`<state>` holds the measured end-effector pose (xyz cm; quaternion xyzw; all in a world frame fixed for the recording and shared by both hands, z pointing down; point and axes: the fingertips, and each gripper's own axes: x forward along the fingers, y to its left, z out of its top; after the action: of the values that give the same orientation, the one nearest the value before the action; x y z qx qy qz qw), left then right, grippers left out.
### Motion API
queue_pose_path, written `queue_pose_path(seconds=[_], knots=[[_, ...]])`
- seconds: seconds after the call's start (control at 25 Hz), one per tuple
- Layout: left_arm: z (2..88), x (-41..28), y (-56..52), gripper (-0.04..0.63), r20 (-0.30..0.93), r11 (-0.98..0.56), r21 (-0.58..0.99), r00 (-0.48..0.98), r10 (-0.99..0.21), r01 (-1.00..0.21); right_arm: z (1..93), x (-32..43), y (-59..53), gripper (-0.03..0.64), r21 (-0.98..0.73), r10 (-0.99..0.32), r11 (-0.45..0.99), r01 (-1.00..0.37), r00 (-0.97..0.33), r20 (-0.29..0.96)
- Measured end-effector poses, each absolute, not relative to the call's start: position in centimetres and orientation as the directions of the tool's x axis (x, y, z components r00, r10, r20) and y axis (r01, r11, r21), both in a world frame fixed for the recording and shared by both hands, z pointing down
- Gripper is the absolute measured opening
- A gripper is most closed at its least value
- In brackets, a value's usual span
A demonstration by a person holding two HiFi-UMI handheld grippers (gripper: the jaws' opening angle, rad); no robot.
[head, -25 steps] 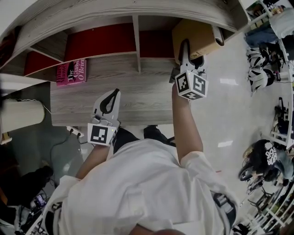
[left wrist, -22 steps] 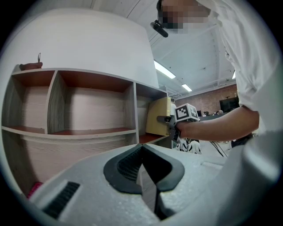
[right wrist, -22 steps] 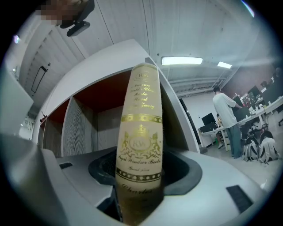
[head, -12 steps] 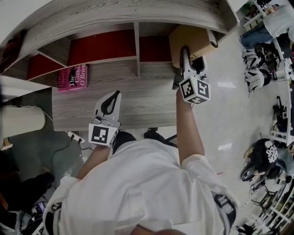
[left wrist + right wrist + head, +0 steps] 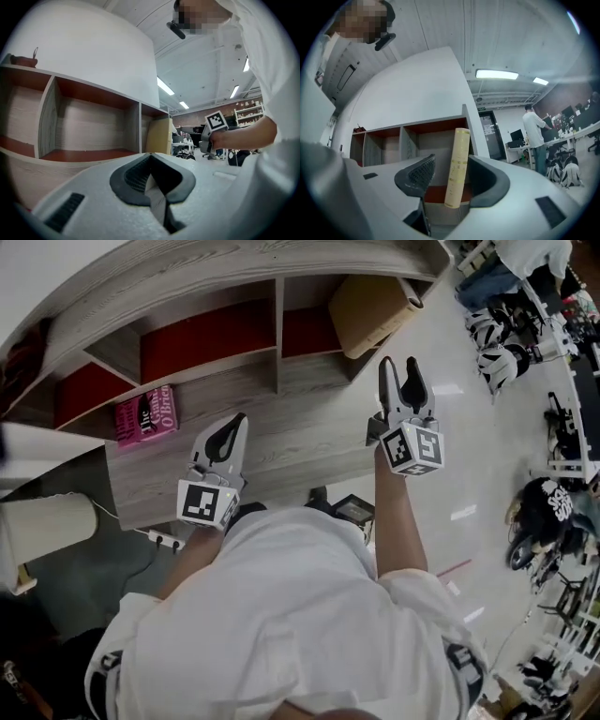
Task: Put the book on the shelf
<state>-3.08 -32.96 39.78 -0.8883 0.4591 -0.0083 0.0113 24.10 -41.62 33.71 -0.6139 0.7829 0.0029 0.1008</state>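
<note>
One tan, slab-like book [image 5: 370, 307] stands in woodgrain shelving [image 5: 234, 276] — right claw [image 5: 398, 364] spread, empty, just narrowed; left claw [image 5: 240, 420] pressed together.

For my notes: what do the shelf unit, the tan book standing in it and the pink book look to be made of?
The shelf unit looks like grey wood-grain board, probably matte laminate given its even, printed-looking streaks; its back panels are dark red. The tan book seems to have a plain paper or card cover, matte, with no glare. The pink book has a printed paper cover; its gloss can't be judged.

book [image 5: 370, 307] upright in right compartment of shelf [image 5: 234, 268], second book [image 5: 145, 415] flat at left, right gripper [image 5: 398, 365] before the book, apart
</note>
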Motion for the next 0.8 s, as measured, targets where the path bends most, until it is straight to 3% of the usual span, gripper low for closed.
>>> queue_pose_path(seconds=[0.36,0.8], knots=[[39.5,-8.9,-31.7,0.012,-0.04,-0.69,-0.025,0.69,-0.723,-0.724,32.0,18.0,-29.0,0.038,0.023,-0.962,0.226,-0.974,-0.227,-0.154],[39.6,-11.9,-26.6,0.012,-0.087,-0.742,0.045,0.738,-0.67,-0.669,33.6,11.3,-15.8,0.021,0.105,-0.959,0.272,-0.957,-0.279,-0.058]])
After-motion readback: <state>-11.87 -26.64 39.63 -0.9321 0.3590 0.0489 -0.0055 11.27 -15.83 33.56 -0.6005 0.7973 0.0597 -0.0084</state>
